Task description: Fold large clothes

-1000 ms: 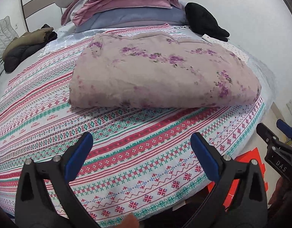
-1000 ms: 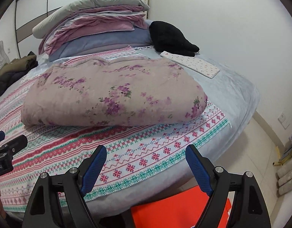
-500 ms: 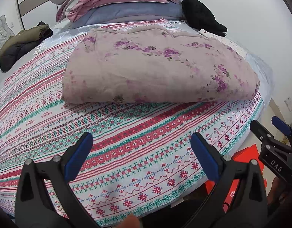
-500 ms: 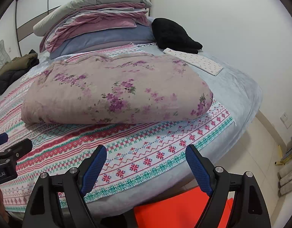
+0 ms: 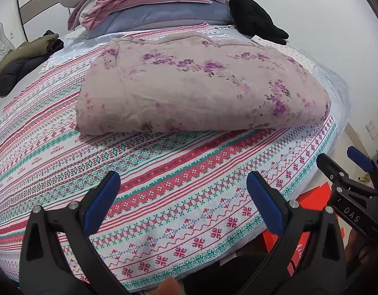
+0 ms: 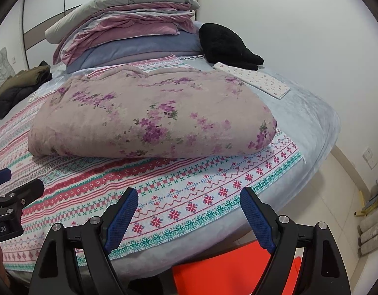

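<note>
A folded mauve quilt with purple flowers (image 5: 201, 88) lies on the striped patterned sheet (image 5: 164, 184) of the bed; it also shows in the right wrist view (image 6: 149, 115). My left gripper (image 5: 182, 196) is open and empty, above the sheet's near edge, short of the quilt. My right gripper (image 6: 189, 211) is open and empty, at the bed's near right edge, also short of the quilt. Each gripper shows at the side of the other's view.
A stack of folded pink, grey and blue bedding (image 6: 130, 32) stands at the bed's head. A black garment (image 6: 225, 44) and a small dotted cloth (image 6: 260, 81) lie right of it. An olive jacket (image 5: 24, 56) lies far left. A red box (image 6: 228, 270) sits below the bed.
Both grippers have moved forward toward the bed, so the quilt looks nearer and larger. Both stay open and empty.
</note>
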A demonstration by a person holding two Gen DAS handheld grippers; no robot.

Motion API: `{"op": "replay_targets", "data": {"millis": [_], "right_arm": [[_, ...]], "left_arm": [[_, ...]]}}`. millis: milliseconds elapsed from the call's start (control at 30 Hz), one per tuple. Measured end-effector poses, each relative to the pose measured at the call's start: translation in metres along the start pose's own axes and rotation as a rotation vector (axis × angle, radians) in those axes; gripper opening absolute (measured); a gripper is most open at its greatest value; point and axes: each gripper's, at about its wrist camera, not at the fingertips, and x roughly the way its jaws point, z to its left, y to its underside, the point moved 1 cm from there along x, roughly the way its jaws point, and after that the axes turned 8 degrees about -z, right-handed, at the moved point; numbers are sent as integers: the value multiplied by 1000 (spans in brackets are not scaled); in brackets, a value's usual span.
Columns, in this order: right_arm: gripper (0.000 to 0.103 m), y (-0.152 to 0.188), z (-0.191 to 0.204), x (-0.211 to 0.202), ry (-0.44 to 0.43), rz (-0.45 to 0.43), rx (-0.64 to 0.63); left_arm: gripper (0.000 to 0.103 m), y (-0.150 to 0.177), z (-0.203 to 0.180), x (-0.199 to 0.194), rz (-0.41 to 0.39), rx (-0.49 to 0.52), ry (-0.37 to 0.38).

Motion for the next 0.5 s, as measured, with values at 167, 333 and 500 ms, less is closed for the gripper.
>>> {"op": "replay_targets", "data": {"millis": [167, 333, 500], "right_arm": [[86, -1, 0, 0, 2, 0, -3], [86, -2, 0, -1, 3, -1, -5], [86, -3, 0, -2, -1, -3, -6]], "left_arm": [[102, 0, 0, 0, -1, -2, 1], [102, 0, 0, -2, 1, -4, 2], [102, -1, -1, -3, 1, -5, 4]]}}
